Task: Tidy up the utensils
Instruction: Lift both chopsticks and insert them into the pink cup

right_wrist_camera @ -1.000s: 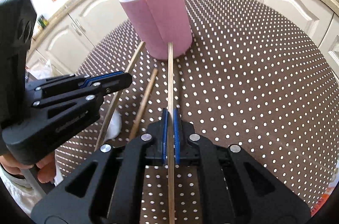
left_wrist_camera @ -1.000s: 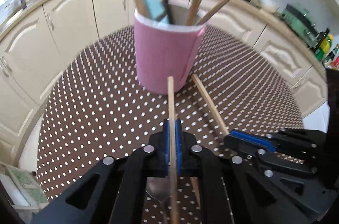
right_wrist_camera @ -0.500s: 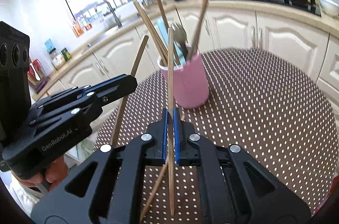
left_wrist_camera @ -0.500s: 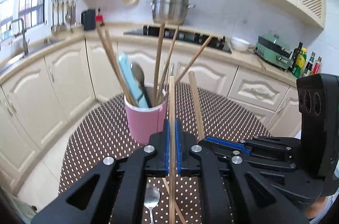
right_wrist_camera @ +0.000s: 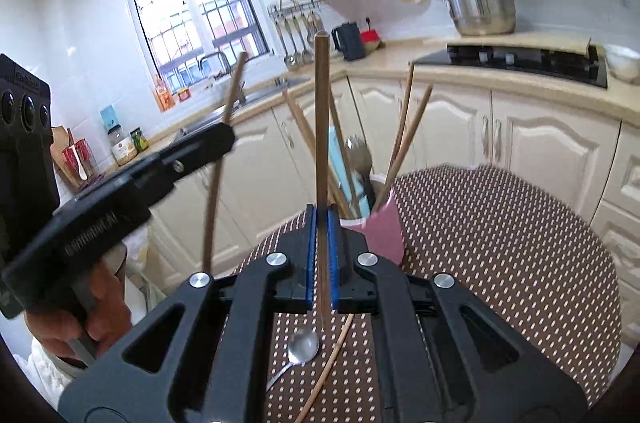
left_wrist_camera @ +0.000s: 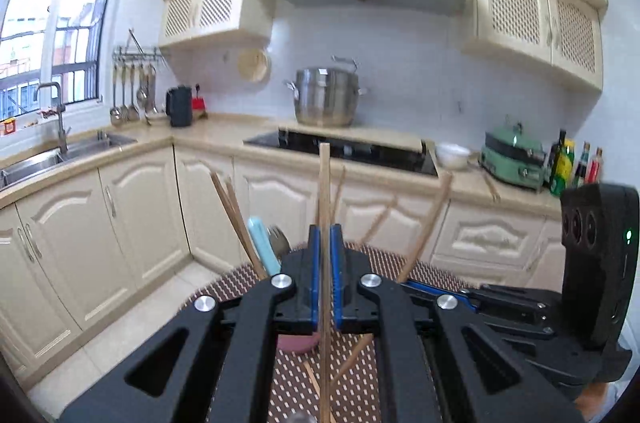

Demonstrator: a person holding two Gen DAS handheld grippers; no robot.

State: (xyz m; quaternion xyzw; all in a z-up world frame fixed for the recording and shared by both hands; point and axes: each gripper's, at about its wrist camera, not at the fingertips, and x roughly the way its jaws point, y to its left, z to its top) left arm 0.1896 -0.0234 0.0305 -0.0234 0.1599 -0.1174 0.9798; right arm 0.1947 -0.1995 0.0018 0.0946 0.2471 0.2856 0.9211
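Because the job is to gather loose utensils into one holder, the round table with its dotted brown cloth carries a pink cup already bristling with chopsticks, a pale blue handle and a fork, and both tools are held above the cloth with their loads nearly upright, apparently so each stick can be dropped end-first into the cup. The left gripper has its blue pads pressed tight on one wooden chopstick, and the right gripper is clamped the same way on a second chopstick; each stick runs through its jaws with length showing above and below. On the cloth beneath the right tool lie a metal spoon and one more loose chopstick, probably still to be collected. From the left wrist view the cup is mostly hidden behind the tool body, only its base and the utensil tops showing, and the sticks' lower ends are cut off or blurred. Of the person, only the fingers wrapped round the left tool's handle can be made out.
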